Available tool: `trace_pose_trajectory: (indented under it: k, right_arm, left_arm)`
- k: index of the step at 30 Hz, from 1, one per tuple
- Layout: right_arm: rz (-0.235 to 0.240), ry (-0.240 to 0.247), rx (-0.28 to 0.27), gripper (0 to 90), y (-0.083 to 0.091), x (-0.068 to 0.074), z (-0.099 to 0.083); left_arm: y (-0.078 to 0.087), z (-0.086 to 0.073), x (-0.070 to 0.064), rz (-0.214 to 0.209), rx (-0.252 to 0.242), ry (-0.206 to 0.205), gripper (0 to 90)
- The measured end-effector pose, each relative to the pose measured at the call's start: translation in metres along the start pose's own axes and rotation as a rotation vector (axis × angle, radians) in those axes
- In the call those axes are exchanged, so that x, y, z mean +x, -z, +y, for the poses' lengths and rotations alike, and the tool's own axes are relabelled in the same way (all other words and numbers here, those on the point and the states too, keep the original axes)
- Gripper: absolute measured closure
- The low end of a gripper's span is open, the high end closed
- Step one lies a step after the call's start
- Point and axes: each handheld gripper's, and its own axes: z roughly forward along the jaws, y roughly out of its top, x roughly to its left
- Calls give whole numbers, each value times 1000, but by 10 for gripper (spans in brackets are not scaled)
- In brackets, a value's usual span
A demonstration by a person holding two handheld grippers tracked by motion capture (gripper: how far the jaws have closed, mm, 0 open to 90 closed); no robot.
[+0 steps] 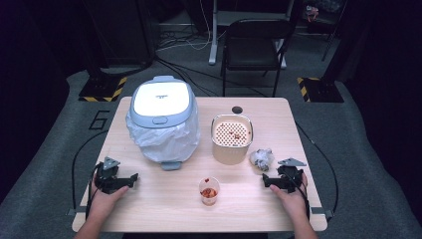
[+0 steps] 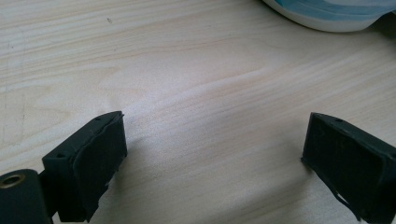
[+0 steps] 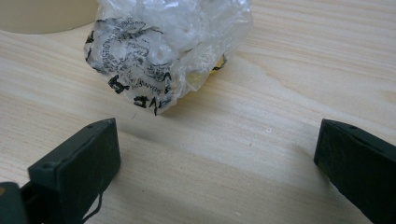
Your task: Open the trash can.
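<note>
1. We take the cream perforated container [image 1: 231,139] as our landmark; it stands on the wooden table [image 1: 164,199], right of the middle, with a few reddish bits lying on its holed insert.
2. Our right gripper [image 1: 266,181] rests on the table in front of and to the right of the container, near the table's right edge. In the right gripper view its jaws stand wide apart with nothing between them, only bare wood.
3. The crumpled clear plastic bag [image 3: 163,56], printed with black lettering, lies just beside the container's front right corner, between the container and our right gripper. In the right gripper view it sits just ahead of the open jaws and apart from them, with something yellow showing under its edge; we cannot tell what that is.
4. Our left gripper [image 1: 133,178] rests on the table well to the left of the container and nearer us, close to the table's left edge. The left gripper view shows its jaws spread wide over bare wood, holding nothing.
5. The grey-lidded bin [image 1: 161,104], lined with a white plastic bag [image 1: 164,139], stands just to the left of the container, its lid down and its pedal toward us.
6. A small clear cup [image 1: 209,191] with red contents stands in front of the container, slightly left of it, roughly midway between our two grippers and touching neither.
</note>
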Motion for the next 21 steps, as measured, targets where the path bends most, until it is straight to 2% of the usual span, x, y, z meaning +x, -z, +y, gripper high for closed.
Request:
trace_pose_trajectory:
  k: [5,6,7,11,12,21]
  right_arm:
    - [6,3,1,0,0,0,0]
    - [7,4,1,0,0,0,0]
    - [7,5,1,0,0,0,0]
    - [7,4,1,0,0,0,0]
    - [7,5,1,0,0,0,0]
    - [7,4,1,0,0,0,0]
  left_arm:
    - [1,-1,-4,22,-11,13,97]
    - [1,-1,-5,19,-20,13,121]
    - [3,0,-5,19,-5,6,148]
    - [3,0,-6,20,-14,12,163]
    - [2,-1,-7,19,-29,11,178]
    - [4,-1,-8,10,-35,12,286]
